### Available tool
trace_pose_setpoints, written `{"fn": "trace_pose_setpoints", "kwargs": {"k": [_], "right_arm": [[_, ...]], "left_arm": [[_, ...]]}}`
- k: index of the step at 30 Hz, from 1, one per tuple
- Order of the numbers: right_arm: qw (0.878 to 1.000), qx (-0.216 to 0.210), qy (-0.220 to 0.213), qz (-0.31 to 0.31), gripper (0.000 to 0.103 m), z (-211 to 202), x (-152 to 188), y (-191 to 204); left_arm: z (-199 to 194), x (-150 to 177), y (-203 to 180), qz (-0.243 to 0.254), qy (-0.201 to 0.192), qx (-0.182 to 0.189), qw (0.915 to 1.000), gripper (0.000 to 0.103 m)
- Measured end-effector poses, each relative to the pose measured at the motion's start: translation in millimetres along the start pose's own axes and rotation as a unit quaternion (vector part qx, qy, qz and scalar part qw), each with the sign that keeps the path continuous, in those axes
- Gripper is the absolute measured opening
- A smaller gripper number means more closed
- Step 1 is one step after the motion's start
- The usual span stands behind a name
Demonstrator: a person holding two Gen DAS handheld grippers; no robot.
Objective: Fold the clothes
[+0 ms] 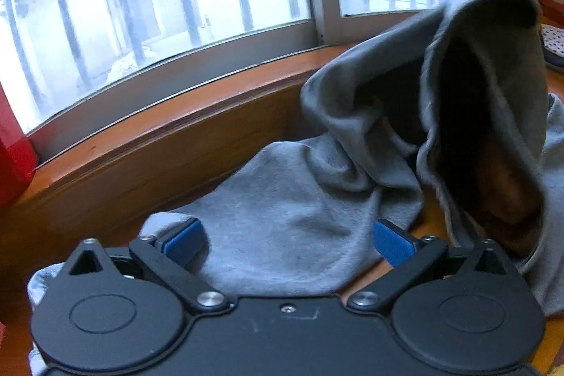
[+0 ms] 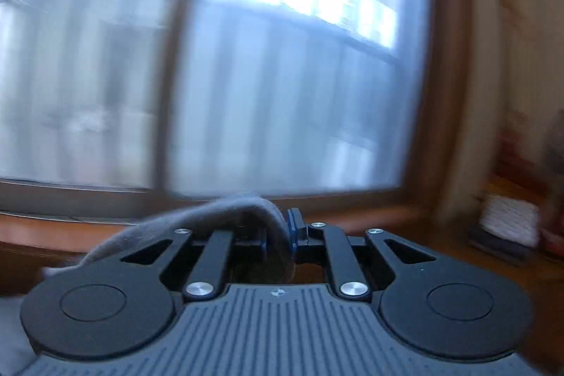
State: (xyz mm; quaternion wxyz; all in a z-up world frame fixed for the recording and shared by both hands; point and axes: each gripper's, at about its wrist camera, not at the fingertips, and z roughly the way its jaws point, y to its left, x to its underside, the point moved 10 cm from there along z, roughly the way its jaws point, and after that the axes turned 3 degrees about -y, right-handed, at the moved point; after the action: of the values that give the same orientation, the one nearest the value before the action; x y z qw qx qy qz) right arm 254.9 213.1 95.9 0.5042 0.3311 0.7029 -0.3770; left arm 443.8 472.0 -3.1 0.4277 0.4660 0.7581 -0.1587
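While the right claw pinches a fold of the grey sweatshirt, the left claw hangs spread above it.

From the left claw, the sweatshirt lies straight ahead on the wooden table, partly flat beneath the 2 blue pads and rising to the right into a lifted, tube-like part, perhaps a sleeve or hood, that ends at the right claw near the window. Its long run goes from near-left to far-right. I judge the left claw nearer the flat part, so it is better placed to grip there. No containers show.
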Motion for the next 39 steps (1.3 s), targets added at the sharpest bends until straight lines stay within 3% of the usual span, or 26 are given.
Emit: {"fn": "trace_pose_setpoints", "kwargs": {"k": [1, 2, 3, 5, 6, 9, 12, 15, 20, 23, 25, 31, 35, 39], "right_arm": [[0.999, 0.021, 0.026, -0.010, 0.030, 14, 15, -8], [0.996, 0.041, 0.071, -0.022, 0.056, 32, 38, -14], [0.989, 0.057, 0.133, -0.029, 0.068, 49, 67, -20], [0.980, 0.049, 0.191, -0.006, 0.065, 56, 103, -23], [0.980, 0.037, 0.196, 0.014, 0.066, 51, 113, -22], [0.983, 0.020, 0.178, 0.042, 0.076, 21, 123, -16], [0.985, 0.014, 0.161, 0.055, 0.076, -7, 121, -15], [0.984, -0.024, 0.155, 0.080, 0.083, -23, 121, -3], [0.968, -0.065, 0.189, 0.154, 0.086, -34, 135, 11], [0.954, -0.077, 0.208, 0.201, 0.086, -33, 145, 16], [0.948, -0.087, 0.214, 0.217, 0.086, -32, 149, 18], [0.948, -0.118, 0.216, 0.199, 0.086, -26, 145, 14], [0.947, -0.142, 0.221, 0.188, 0.086, -20, 145, 11], [0.937, -0.181, 0.243, 0.173, 0.086, -3, 153, 0]], "left_arm": [[0, 1, -3, 0.001, 0.002, 0.005, 1.0000, 0.103], [1, 1, -6, 0.002, 0.004, 0.010, 0.9999, 0.103], [0, 2, -8, 0.004, 0.006, 0.015, 0.9999, 0.103], [-1, 2, -12, 0.010, 0.008, 0.022, 0.9997, 0.103], [-1, 2, -13, 0.012, 0.008, 0.024, 0.9996, 0.103], [4, 2, -20, 0.008, 0.018, 0.046, 0.9987, 0.103], [7, 0, -42, 0.005, 0.025, 0.101, 0.9946, 0.103], [3, -1, -72, 0.019, 0.019, 0.158, 0.9871, 0.103], [3, 8, -123, 0.042, 0.032, 0.237, 0.9702, 0.103], [7, 10, -140, 0.047, 0.034, 0.259, 0.9642, 0.103], [11, 9, -144, 0.039, 0.036, 0.259, 0.9645, 0.103], [31, 13, -149, -0.018, 0.075, 0.241, 0.9673, 0.103], [36, 11, -154, -0.041, 0.072, 0.197, 0.9770, 0.103], [40, 15, -160, -0.078, 0.081, 0.148, 0.9826, 0.103]]}}
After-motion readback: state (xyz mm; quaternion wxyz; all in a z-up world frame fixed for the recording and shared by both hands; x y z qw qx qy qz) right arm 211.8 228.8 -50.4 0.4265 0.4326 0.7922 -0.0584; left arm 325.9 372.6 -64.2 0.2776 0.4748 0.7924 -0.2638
